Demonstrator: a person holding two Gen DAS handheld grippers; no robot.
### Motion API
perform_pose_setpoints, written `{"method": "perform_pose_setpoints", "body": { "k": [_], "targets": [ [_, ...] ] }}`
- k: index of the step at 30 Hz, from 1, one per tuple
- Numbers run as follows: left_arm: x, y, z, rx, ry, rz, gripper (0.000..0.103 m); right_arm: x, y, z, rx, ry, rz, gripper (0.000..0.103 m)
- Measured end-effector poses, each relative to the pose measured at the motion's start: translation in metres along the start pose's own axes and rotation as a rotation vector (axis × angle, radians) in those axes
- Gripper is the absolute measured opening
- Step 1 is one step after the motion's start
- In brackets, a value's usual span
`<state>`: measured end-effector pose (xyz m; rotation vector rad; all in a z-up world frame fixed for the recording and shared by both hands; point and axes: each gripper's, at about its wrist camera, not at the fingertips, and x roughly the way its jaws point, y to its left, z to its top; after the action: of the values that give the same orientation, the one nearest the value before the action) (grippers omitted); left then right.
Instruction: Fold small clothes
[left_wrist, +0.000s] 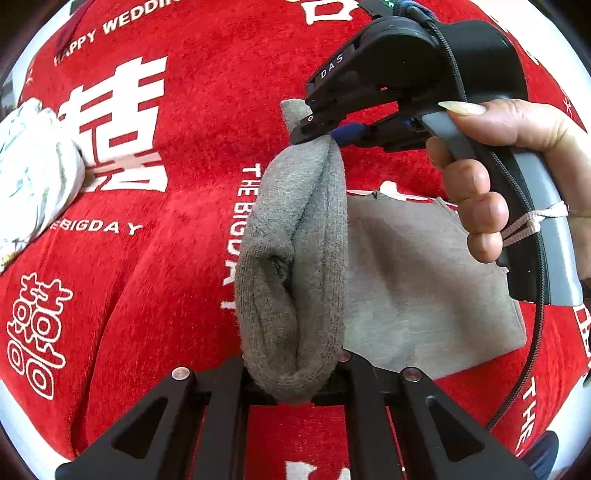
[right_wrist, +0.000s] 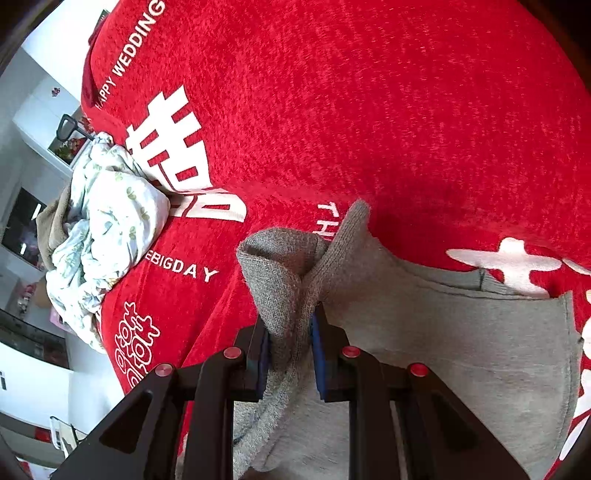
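Left wrist view: the grey garment (left_wrist: 291, 258) is being held up in a bunched, rolled fold that runs from the left gripper (left_wrist: 295, 380) at the bottom of the picture to the right gripper (left_wrist: 314, 136) higher up. The fingers of the left gripper are being kept closed on the near end of that fold, the cloth being pinched tightly between them. The right gripper is being seen from outside here, carried by a hand (left_wrist: 491, 177) wrapped around its grey handle, and its fingers are being kept clamped on the far end of the fold. The remainder of the garment is lying flat to the right on the red cloth (left_wrist: 192, 295), which is printed with white characters and English words and is covering the worktop. A crumpled white floral cloth (left_wrist: 33, 173) is lying well apart at the left edge. In the right wrist view, the right gripper (right_wrist: 291, 354) is being shown from behind its own fingers, whose blue pads (right_wrist: 317, 354) are pressing on a gathered ridge of the grey garment (right_wrist: 461, 350); the ridge is standing up above the fingers, while the flat body is spreading away to the right over the red cloth (right_wrist: 369, 110). The white floral cloth (right_wrist: 107, 236) is lying at the left, near the edge of the covering.
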<state>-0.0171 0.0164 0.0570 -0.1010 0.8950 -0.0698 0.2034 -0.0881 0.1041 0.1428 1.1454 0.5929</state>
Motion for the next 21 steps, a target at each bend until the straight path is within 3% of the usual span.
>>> {"method": "perform_pose_setpoints", "body": {
  "k": [10, 21],
  "targets": [
    [-0.004, -0.044, 0.005, 0.088, 0.001, 0.023, 0.009, -0.029, -0.027, -0.002, 0.006, -0.027, 0.031, 0.022],
    [0.010, -0.126, -0.002, 0.240, 0.035, 0.048, 0.009, -0.069, -0.084, -0.019, 0.016, -0.070, 0.064, 0.022]
  ]
}}
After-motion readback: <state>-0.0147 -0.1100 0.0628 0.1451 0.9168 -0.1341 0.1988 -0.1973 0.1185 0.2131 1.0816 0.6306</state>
